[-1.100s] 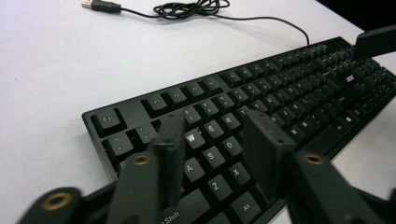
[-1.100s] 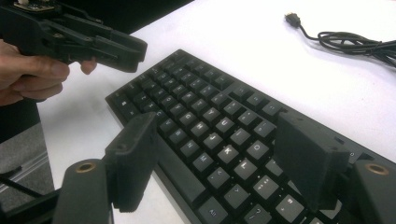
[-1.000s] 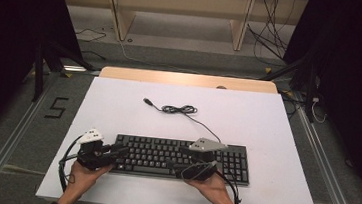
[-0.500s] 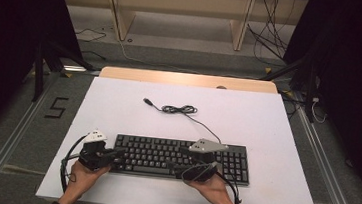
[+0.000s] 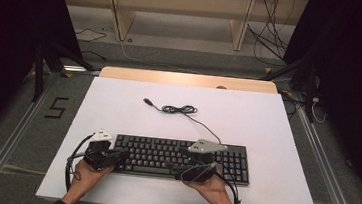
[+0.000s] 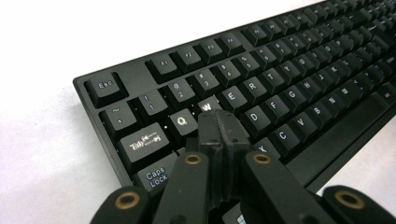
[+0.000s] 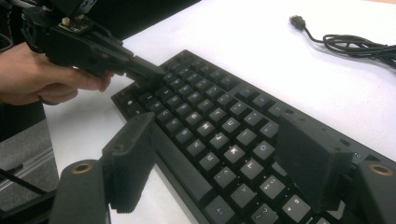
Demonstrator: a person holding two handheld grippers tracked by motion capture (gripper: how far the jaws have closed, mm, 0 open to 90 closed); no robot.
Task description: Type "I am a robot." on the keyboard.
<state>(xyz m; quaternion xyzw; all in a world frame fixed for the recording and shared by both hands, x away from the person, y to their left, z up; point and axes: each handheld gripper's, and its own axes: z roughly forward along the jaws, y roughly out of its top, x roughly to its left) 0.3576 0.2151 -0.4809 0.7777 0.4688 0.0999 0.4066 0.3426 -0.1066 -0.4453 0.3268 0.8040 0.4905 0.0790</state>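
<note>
**Inspector A:** Now, starting at the keyboard's (image 5: 183, 158) left end: we find the left gripper (image 5: 122, 155) over its left key columns, and its jaws have just been closing. In the left gripper view (image 6: 219, 128) they stand pressed together, nothing between them, tip just above the W and Q keys.

**Inspector B:** We agree. A second ago the same jaws stood part open over that end; the hand itself has barely shifted. We judge the closed tip is meant as a single poking finger for a key press, though we cannot tell whether it touches a key yet.

**Inspector A:** Moving right along the keyboard: the right gripper (image 5: 178, 169) hovers at the front edge, near the middle keys. In its own view (image 7: 224, 158) the jaws stand wide apart, gripping nothing.

**Inspector B:** The keyboard lies flat on the white table (image 5: 267, 125), close to the person's edge, both hands behind it.

**Inspector A:** Beyond the keyboard's far edge, its cable (image 5: 183, 110) trails in a loose coil, plug (image 5: 147, 101) lying free. It sits well apart from both grippers.

**Inspector B:** We see no obstruction. Our one concern: neighbouring keys crowd the tip, so a stray press is possible.
</note>
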